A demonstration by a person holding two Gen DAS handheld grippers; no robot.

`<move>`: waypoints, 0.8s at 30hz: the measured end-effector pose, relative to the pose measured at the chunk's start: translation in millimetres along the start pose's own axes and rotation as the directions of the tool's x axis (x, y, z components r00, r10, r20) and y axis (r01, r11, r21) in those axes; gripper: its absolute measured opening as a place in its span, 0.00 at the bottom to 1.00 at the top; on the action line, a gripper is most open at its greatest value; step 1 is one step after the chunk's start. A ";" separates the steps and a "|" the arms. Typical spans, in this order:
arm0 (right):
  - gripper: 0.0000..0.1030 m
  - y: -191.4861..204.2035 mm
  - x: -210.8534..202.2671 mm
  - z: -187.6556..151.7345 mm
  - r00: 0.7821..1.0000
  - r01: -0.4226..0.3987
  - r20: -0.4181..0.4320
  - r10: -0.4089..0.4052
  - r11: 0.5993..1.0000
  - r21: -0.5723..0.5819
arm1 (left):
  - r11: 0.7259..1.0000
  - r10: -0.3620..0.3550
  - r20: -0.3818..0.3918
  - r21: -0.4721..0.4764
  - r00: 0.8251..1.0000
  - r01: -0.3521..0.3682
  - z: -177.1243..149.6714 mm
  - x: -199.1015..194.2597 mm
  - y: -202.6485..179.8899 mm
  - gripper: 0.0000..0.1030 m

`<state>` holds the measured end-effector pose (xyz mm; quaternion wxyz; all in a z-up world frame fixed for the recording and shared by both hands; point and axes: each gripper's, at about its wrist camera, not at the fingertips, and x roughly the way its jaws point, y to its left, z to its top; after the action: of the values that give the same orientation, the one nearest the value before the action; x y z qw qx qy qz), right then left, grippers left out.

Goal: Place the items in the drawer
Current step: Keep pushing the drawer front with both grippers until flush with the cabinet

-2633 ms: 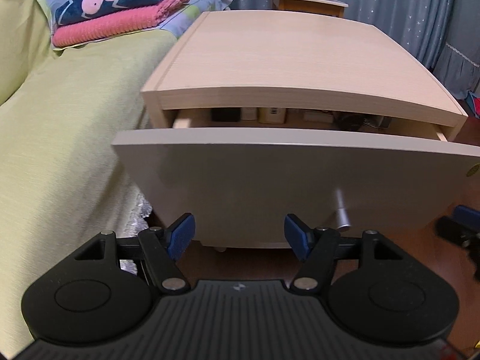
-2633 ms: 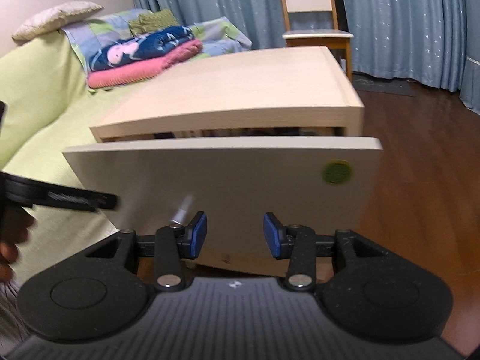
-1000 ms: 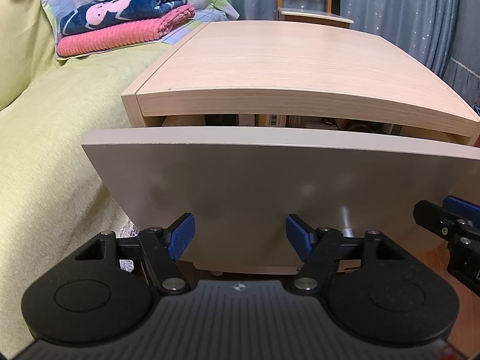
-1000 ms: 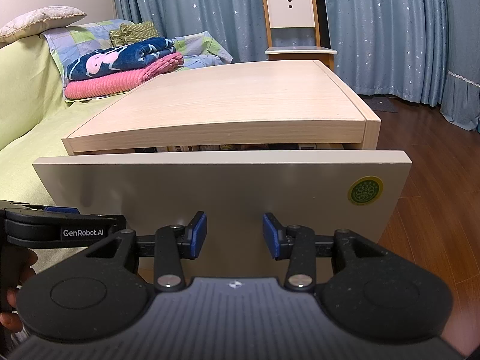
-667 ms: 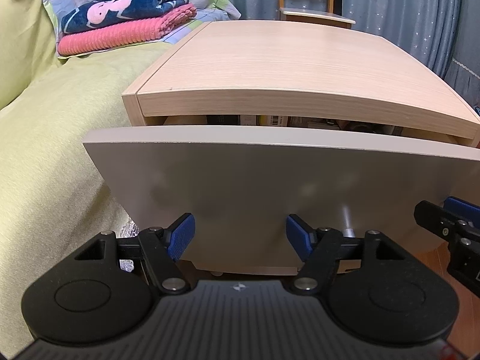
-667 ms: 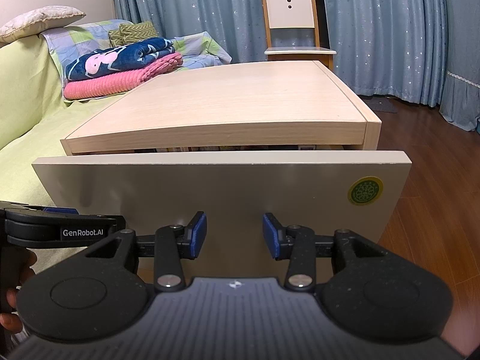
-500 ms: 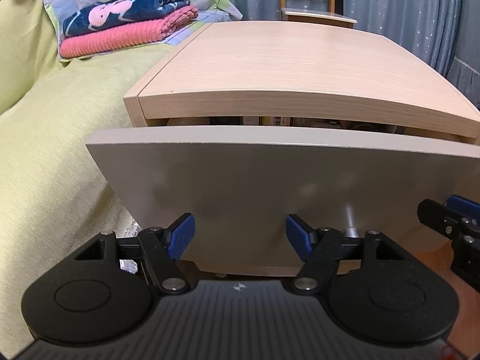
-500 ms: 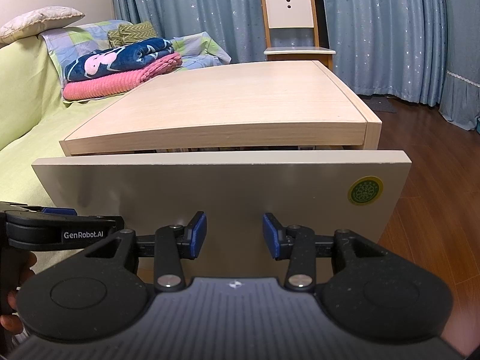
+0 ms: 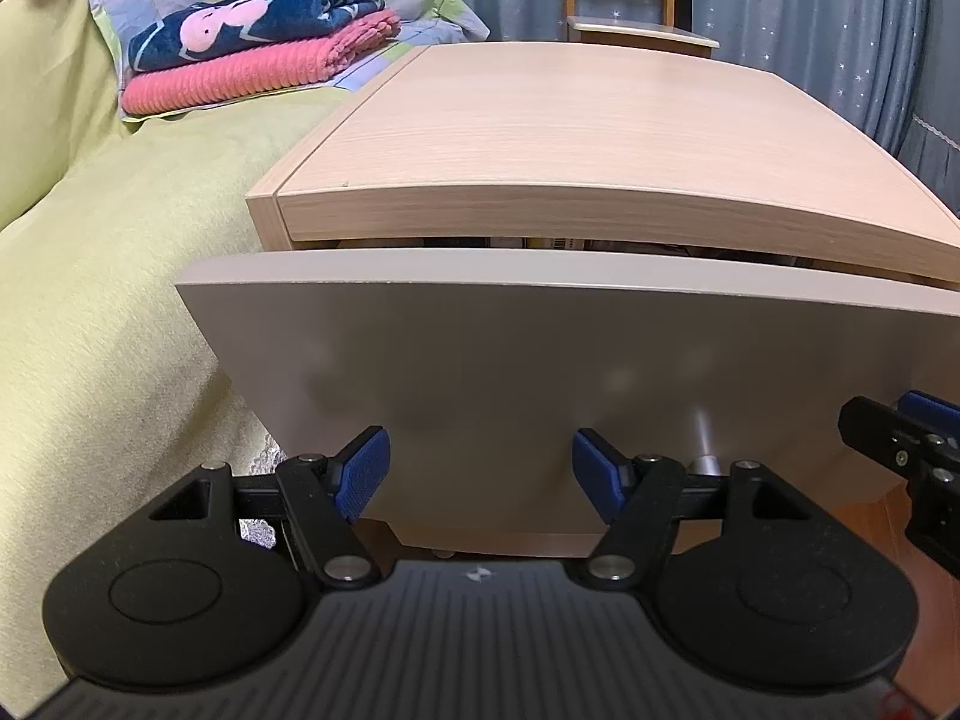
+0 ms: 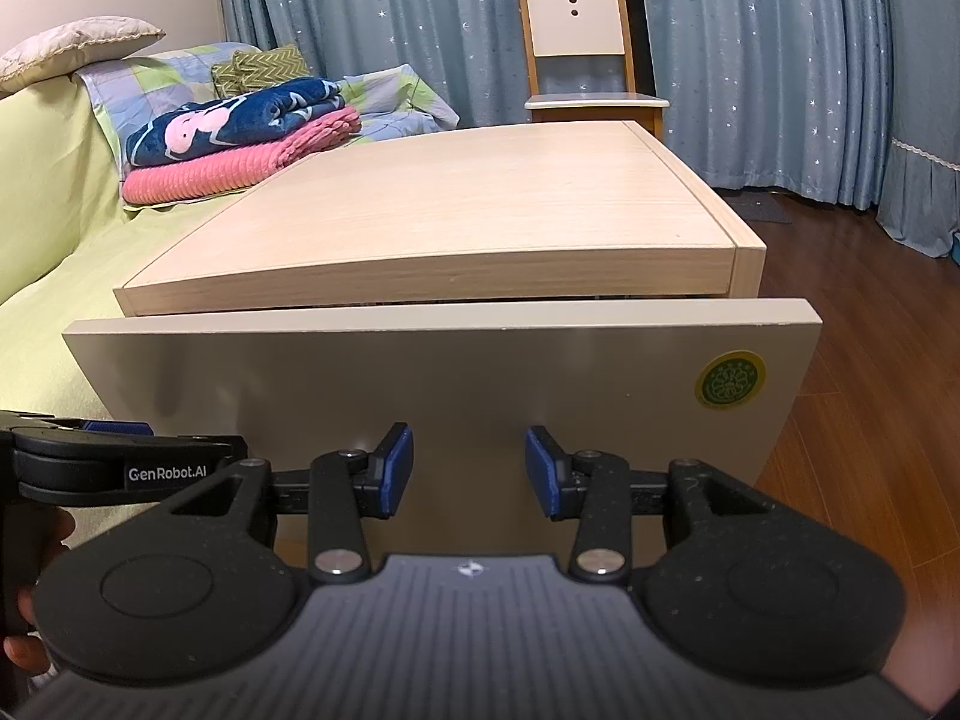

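Evidently closing phase | drawer [image 9: 540,360] standing barely ajar under the tabletop [image 9: 600,138], items (only slivers showing) already inside | left gripper [image 9: 480,468] and right gripper [image 10: 468,468] both gaping, carrying nothing, facing the drawer front, likely for pushing.

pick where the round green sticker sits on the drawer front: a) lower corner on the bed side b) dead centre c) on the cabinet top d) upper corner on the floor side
D: in the right wrist view the green sticker sits near the upper corner of the drawer front on the side toward the wood floor, away from the bed.
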<state>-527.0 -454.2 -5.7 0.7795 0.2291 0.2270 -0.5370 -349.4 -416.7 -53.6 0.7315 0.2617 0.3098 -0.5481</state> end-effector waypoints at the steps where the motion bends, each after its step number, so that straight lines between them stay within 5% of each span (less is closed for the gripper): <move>1: 0.36 0.3 0.4 0.0 1.000 0.000 0.000 0.000 1.000 0.000 | 1.000 0.000 0.000 -0.001 1.000 0.000 0.0 0.1 0.0 0.68; 24: 0.36 -8.1 -1.0 9.4 1.000 0.005 -0.001 -0.005 1.000 0.006 | 1.000 0.002 -0.004 -0.016 1.000 -0.002 4.7 4.7 2.8 0.68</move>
<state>-534.0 -461.7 1.4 0.7773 0.2309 0.2263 -0.5396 -345.0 -422.4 -53.9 0.7336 0.2572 0.3152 -0.5443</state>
